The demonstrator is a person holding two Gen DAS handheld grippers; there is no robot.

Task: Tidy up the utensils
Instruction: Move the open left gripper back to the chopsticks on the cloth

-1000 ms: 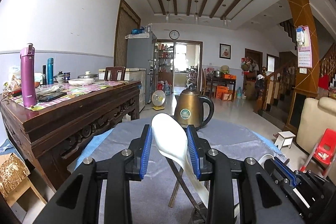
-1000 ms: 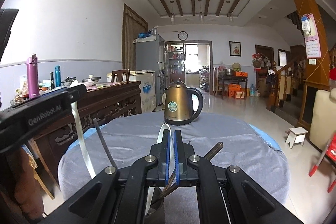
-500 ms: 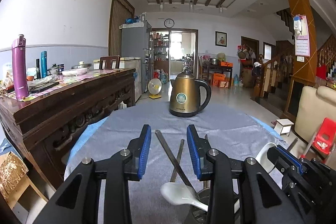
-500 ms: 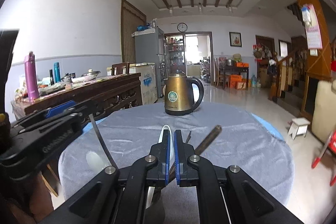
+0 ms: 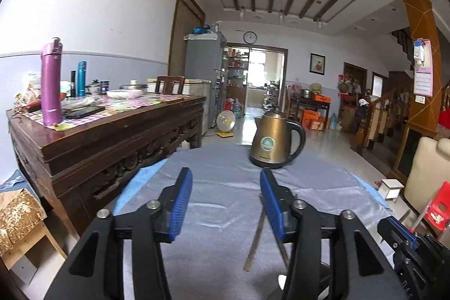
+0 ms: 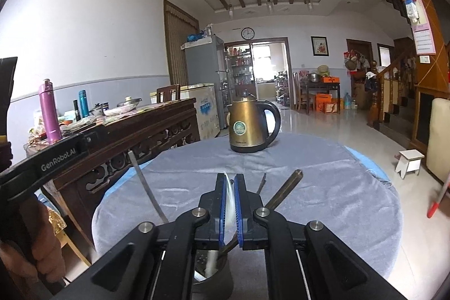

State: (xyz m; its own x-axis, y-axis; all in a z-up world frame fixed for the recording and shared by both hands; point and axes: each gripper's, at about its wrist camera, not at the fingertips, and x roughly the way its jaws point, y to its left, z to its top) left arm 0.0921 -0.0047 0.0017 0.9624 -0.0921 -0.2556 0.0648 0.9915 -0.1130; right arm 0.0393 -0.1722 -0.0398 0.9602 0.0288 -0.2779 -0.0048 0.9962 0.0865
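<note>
My left gripper (image 5: 226,189) hangs over the grey-clothed round table (image 5: 225,204), its jaws opening with nothing between the blue pads. Chopsticks (image 5: 256,235) lean up from the metal holder (image 6: 213,272) just below it, beside the white tip of a spoon (image 5: 281,279). My right gripper (image 6: 230,187) is above that holder with its jaws opening. A white spoon (image 6: 229,201) stands blurred in the narrow gap between its pads, its lower end in the holder. A steel handle (image 6: 146,187) and a brown handle (image 6: 287,187) stick out of the holder. My left gripper (image 6: 95,135) appears at the left, held by a hand (image 6: 28,243).
A bronze kettle (image 5: 274,142) (image 6: 250,128) stands at the far side of the table. A dark wooden sideboard (image 5: 112,137) with a purple flask (image 5: 50,80) and dishes runs along the left. A small white stool (image 6: 410,159) and a red chair (image 5: 438,210) are on the floor to the right.
My left gripper let its white spoon drop into the holder, then spread its jaws much wider. The gap of my right gripper around its spoon has widened slightly.
</note>
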